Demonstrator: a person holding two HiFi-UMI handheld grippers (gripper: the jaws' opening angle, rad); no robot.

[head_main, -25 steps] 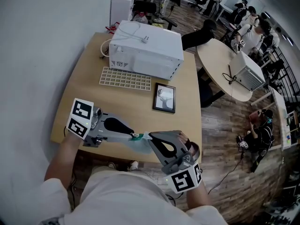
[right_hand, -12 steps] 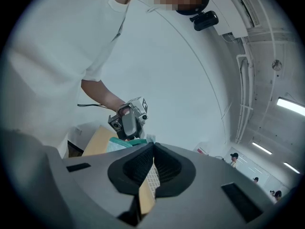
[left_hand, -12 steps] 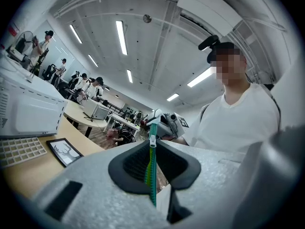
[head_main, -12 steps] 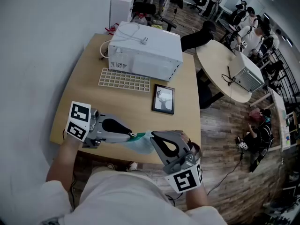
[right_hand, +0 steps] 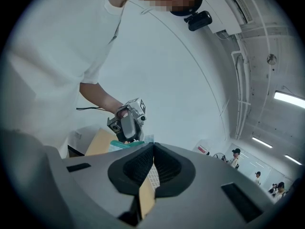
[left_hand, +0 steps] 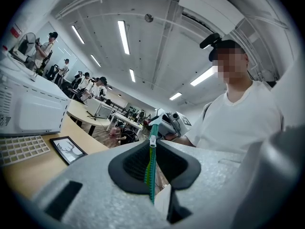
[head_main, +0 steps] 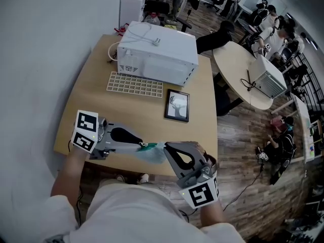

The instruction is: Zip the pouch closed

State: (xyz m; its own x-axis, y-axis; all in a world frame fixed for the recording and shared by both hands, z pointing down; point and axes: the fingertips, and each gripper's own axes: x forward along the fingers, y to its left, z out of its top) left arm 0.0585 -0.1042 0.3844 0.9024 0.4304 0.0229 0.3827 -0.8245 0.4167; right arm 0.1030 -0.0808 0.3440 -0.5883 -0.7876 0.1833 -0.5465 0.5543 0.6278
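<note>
A translucent teal pouch (head_main: 154, 153) hangs stretched between my two grippers over the table's front edge. My left gripper (head_main: 143, 145) is shut on its left end. In the left gripper view the green zipper tape (left_hand: 151, 168) runs between the closed jaws of that gripper (left_hand: 153, 140), and the silver slider (left_hand: 152, 140) sits at their tips. My right gripper (head_main: 164, 147) is shut at the pouch's right end. In the right gripper view its jaws (right_hand: 153, 144) meet, and the pouch (right_hand: 125, 145) shows just past them, under the left gripper (right_hand: 127, 120).
On the wooden table (head_main: 96, 75) stand a white microwave (head_main: 157, 52), a white grid tray (head_main: 134, 85) and a framed picture (head_main: 177, 106). A round table (head_main: 238, 70) with a white appliance is at the right. Several people are at the back of the room.
</note>
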